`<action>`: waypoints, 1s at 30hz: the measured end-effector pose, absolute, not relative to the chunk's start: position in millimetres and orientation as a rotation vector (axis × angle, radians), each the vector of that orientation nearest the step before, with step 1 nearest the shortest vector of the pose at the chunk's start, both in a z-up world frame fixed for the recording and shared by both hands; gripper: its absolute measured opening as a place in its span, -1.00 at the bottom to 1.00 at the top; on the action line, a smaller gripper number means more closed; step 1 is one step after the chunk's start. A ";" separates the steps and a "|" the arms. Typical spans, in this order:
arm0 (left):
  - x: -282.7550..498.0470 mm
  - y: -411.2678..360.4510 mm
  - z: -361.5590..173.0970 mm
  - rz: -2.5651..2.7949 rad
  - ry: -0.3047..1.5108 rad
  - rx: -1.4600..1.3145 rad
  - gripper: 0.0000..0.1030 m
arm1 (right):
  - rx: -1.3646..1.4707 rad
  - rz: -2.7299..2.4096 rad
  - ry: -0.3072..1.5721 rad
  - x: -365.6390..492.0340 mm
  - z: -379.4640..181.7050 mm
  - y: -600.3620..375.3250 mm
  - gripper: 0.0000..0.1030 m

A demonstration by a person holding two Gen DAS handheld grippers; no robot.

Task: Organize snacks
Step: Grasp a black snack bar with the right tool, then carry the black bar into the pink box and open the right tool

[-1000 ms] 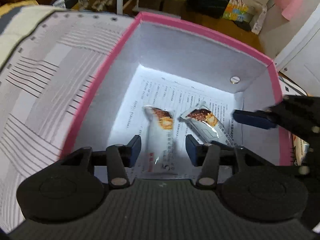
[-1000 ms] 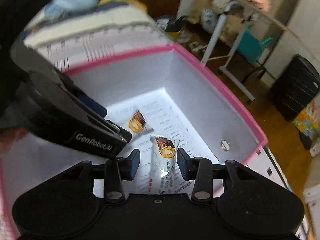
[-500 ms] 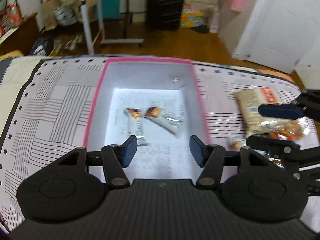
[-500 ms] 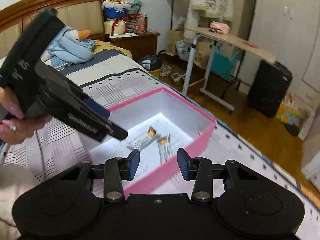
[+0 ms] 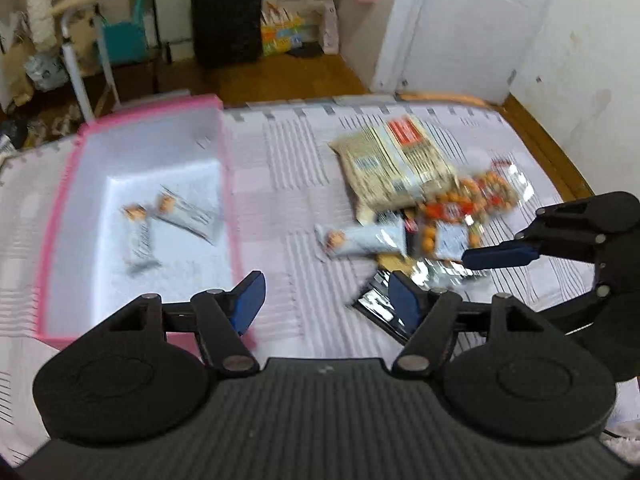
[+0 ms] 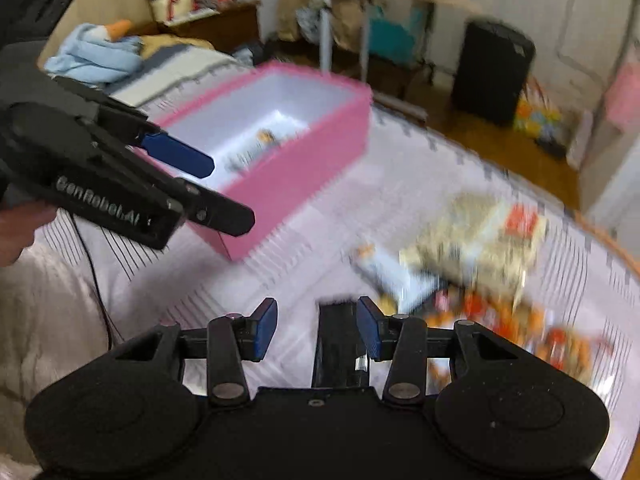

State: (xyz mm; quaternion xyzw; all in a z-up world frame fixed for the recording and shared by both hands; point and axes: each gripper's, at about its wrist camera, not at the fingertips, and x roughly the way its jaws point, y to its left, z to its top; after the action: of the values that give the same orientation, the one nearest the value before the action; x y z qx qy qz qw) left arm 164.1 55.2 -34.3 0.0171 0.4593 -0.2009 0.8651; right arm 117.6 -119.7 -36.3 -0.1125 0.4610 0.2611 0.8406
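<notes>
- The bed carries everything: its striped cover holds the pink box on one side and a loose heap of snacks on the other, well apart from each other.
- The pink box stands open at the top, and two small bars already lie flat on its white bottom.
- The heap is the work that remains, in my judgement: a big beige bag, an orange packet just beside it, a white bar at the near edge, and a dark shiny packet closest to the tongs. Some of them overlap, but the pictures are blurred and I cannot tell which lies on top.
- The step in hand seems to be the reach for the next snack. To do it well, I would choose one piece that lies free at the edge, such as the white bar, bring the tongs down along its narrow side, and close on the wrapper body, not on the thin sealed end, which may slip.
- The left tongs hover over the cover between the box and the heap, pointing forward and down, wide apart and holding nothing.
- The right tongs hang above the near edge of the heap, also spread and empty; the dark shiny packet shows between the two fingers but below them, not gripped.
</notes>
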 end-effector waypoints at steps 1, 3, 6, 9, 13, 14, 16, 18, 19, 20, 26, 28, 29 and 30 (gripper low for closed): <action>161.5 46.2 -42.5 -0.426 0.979 0.041 0.31 | -0.222 0.535 0.997 115.4 -45.2 -124.3 -0.04; 158.4 31.5 -58.4 -0.434 1.001 0.068 0.31 | -0.204 0.514 1.023 112.8 -61.4 -130.5 -0.04; 153.9 18.7 -76.8 -0.421 0.999 0.106 0.31 | -0.220 0.471 1.005 102.8 -81.8 -135.9 -0.04; 152.6 15.9 -96.9 -0.393 0.997 0.094 0.31 | -0.227 0.455 1.005 94.8 -101.5 -138.3 -0.04; 154.0 8.3 -123.3 -0.398 1.020 0.048 0.31 | -0.250 0.444 0.988 92.2 -121.9 -138.4 0.04; 153.6 5.9 -128.8 -0.408 1.025 0.028 0.31 | -0.255 0.444 0.991 92.7 -126.0 -137.3 0.06; 154.3 0.0 -140.0 -0.426 1.053 -0.002 0.30 | -0.266 0.442 0.998 95.4 -134.8 -134.2 0.17; 153.7 -2.6 -149.4 -0.433 1.077 -0.038 0.30 | -0.274 0.442 1.008 97.7 -144.5 -131.3 0.26; 152.7 -4.8 -154.5 -0.433 1.082 -0.048 0.30 | -0.282 0.442 1.009 95.6 -148.1 -129.1 0.28; 152.2 -6.6 -158.5 -0.435 1.085 -0.053 0.30 | -0.299 0.439 1.006 95.6 -153.1 -127.3 0.30; 156.6 -15.2 -174.6 -0.464 1.071 -0.081 0.31 | -0.281 0.427 0.934 92.4 -166.3 -129.9 0.47; 158.4 -17.1 -174.0 -0.475 1.055 -0.095 0.31 | -0.245 0.427 0.910 92.0 -167.8 -134.1 0.47; 159.0 -18.0 -174.6 -0.480 1.051 -0.100 0.30 | -0.239 0.431 0.902 91.6 -168.4 -135.1 0.45; 159.7 -18.8 -175.2 -0.484 1.052 -0.107 0.28 | -0.238 0.438 0.893 90.8 -168.5 -135.6 0.29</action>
State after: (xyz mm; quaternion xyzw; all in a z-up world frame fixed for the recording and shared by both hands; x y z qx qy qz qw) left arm 159.7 -18.8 -175.2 -0.0504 0.4967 -0.2286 0.8358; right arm 90.8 -135.6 -168.5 -0.1139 0.4272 0.2094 0.8722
